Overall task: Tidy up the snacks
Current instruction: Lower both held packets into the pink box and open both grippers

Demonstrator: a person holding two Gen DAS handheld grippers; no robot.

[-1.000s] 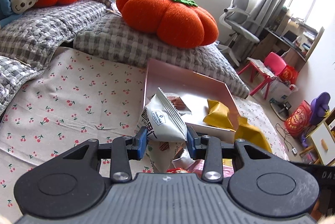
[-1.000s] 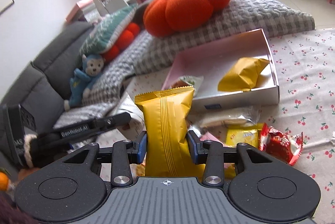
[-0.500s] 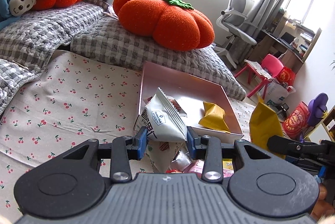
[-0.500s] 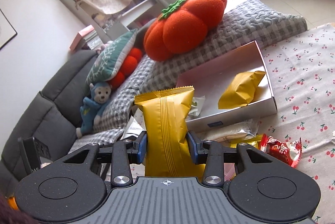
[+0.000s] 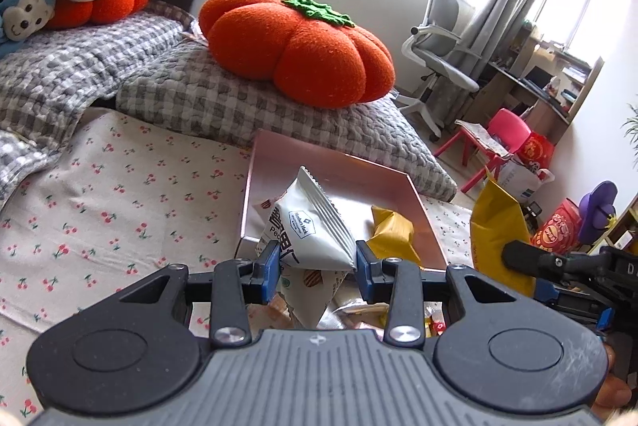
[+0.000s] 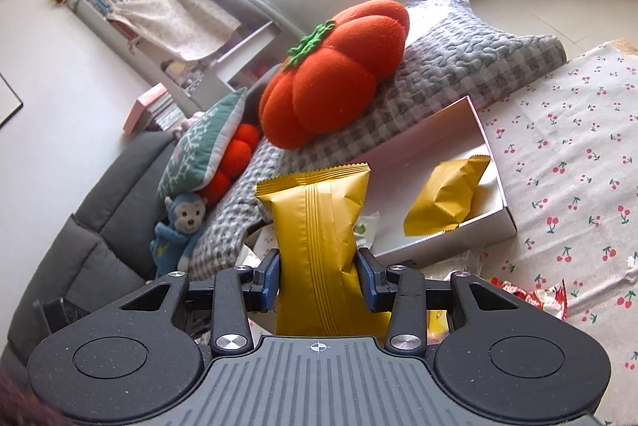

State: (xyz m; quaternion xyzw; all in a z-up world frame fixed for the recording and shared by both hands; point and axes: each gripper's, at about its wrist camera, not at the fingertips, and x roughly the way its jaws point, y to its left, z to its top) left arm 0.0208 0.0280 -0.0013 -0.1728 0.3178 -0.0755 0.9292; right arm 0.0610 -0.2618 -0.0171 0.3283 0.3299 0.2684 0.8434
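My left gripper (image 5: 317, 268) is shut on a white snack packet (image 5: 309, 226), held in front of the near wall of a shallow pink box (image 5: 319, 163). Inside that box lies a yellow packet (image 5: 392, 232). My right gripper (image 6: 319, 276) is shut on an upright yellow snack packet (image 6: 319, 226), lifted above the pile of loose snacks. The same box (image 6: 494, 179) shows in the right wrist view with a yellow packet (image 6: 446, 199) in it. In the left wrist view the right gripper (image 5: 530, 262) comes in from the right edge with its yellow packet (image 5: 494, 226).
Loose snacks lie before the box: a red wrapper (image 6: 534, 296) and several packets (image 5: 359, 310) under my grippers. A cherry-print cloth (image 5: 119, 195) covers the surface. An orange pumpkin cushion (image 5: 299, 47) rests on a grey checked quilt (image 5: 239, 107). A blue monkey toy (image 6: 179, 226) sits at the sofa.
The right gripper with its yellow packet has come into the left wrist view at the right and rolled, tilting its view. The left gripper has hardly moved.
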